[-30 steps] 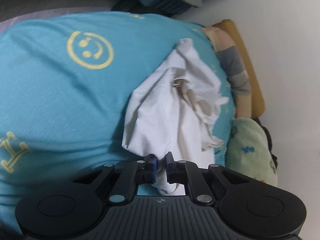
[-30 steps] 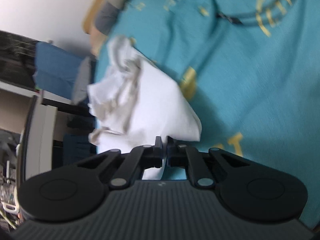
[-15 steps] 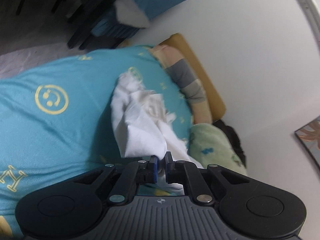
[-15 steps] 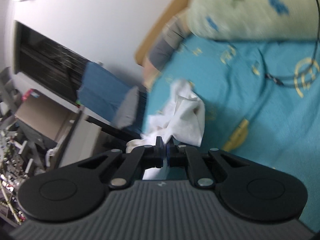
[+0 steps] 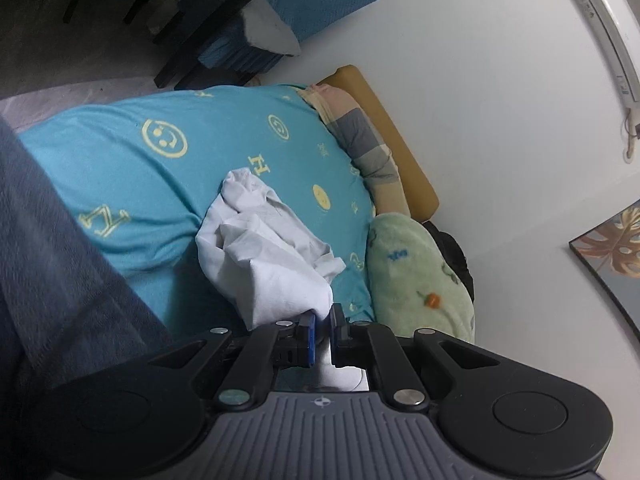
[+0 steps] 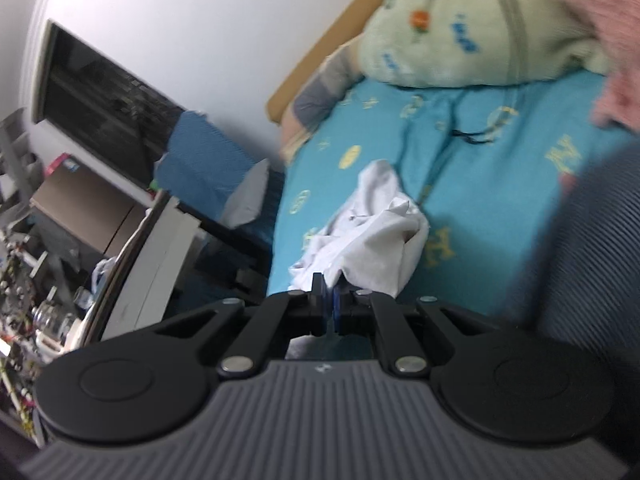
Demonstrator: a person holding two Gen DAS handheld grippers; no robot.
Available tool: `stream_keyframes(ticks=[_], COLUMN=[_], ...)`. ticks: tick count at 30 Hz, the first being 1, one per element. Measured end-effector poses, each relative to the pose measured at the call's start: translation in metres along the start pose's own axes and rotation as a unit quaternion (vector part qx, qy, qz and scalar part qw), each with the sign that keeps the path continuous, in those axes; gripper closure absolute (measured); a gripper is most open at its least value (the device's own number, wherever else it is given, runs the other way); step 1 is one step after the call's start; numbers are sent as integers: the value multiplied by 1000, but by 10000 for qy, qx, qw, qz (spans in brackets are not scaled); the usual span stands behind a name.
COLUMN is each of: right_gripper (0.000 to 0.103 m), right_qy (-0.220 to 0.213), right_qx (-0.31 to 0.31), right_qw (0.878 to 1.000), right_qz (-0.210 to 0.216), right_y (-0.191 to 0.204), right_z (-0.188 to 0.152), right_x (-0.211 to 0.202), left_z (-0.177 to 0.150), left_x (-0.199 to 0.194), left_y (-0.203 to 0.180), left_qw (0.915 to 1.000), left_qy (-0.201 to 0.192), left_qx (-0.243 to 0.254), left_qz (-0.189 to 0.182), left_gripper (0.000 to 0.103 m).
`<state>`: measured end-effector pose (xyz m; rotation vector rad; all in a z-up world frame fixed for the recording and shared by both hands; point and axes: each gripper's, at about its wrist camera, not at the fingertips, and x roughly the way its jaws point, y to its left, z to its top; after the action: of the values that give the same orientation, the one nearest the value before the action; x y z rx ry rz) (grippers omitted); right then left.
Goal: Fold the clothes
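Note:
A crumpled white garment hangs in folds over the teal bedsheet, which carries yellow smiley and letter prints. My left gripper is shut on a near edge of the cloth, and white fabric shows between its fingers. In the right wrist view the same white garment bunches up just ahead of my right gripper, which is shut on another edge of it. The far end of the cloth still trails toward the sheet.
A pale green plush blanket lies at the bed's head by the white wall, with a striped pillow and tan headboard. A blue chair stands past the bed. Dark blue fabric fills the left foreground. Cluttered shelves stand left.
Both grippers have risen and pulled back from the bed with the white garment, which now looks smaller and hangs lifted. More of the room and wall has come into view.

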<state>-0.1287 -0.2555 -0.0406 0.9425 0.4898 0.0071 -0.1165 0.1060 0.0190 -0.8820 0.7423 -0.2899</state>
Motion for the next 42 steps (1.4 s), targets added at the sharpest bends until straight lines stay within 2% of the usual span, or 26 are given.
stream_keyframes(ticks=[3,5,9,11,14,16,17,19,21,22,25,28,29,31,32,33,34,35,37,38,41,42], right_gripper=[97,97,96,96,96,96,96,96,96,95,94,93,92,81,61,38,32,27,27,27,27,27], right_qy=[-70,-90,-122,-116,20,155,256,440,522,593,787,939,982,1051,1038,999,930,846,721,673,519,467], right_qx=[-1,8,-40,-9,16,0,2,7,12,48,114,194,221,288,359,450,468,447,371,279,-100,-227], right_qw=[10000,9999,9999,9998,9995,9992,9993,9990,9986,9982,9967,9952,9948,9940,9938,9929,9925,9924,9918,9929,9968,9974], right_qz=[32,57,-80,-165,-324,-372,-266,-37,-93,-95,-191,-218,-167,-23,182,456,639,774,986,944,604,490], right_y=[2,10,30,37,36,31,23,3,-18,-26,-41,-39,-37,-34,-32,-31,-28,-24,-19,-19,-19,-19], right_z=[12,27,68,91,113,124,126,127,123,121,118,119,120,122,123,124,126,127,130,132,136,138], right_x=[7,20,75,115,179,222,242,276,296,303,321,328,327,323,319,314,308,303,292,291,294,295], left_z=[7,23,71,94,121,129,134,133,133,131,133,135,135,137,138,140,142,143,145,146,146,146], left_x=[9,24,82,117,179,218,237,263,288,297,316,322,322,323,320,317,314,309,302,300,312,316], left_y=[-12,-25,-53,-67,-79,-74,-71,-54,-37,-28,-6,-3,-2,-1,-1,-1,-1,-2,-3,-2,7,10], left_qw=[9998,9996,9984,9960,9861,9757,9698,9656,9602,9599,9669,9654,9653,9651,9663,9675,9685,9682,9626,9590,9515,9488], left_qy=[-62,-8,130,112,106,55,30,4,-19,25,136,188,224,292,298,304,306,266,203,176,286,322], left_qx=[211,247,222,479,1001,1409,1609,1949,2275,2280,2032,2118,2153,2218,2193,2167,2145,2162,2330,2422,2533,2570], left_qz=[19,158,513,750,1325,1676,1831,1723,1619,1630,1539,1511,1461,1361,1315,1269,1228,1232,1368,1464,1721,1806], left_gripper=[96,96,96,96,96,96,96,96,95,95,95,94,89,75,60,49,46,40,29,23,23,26])
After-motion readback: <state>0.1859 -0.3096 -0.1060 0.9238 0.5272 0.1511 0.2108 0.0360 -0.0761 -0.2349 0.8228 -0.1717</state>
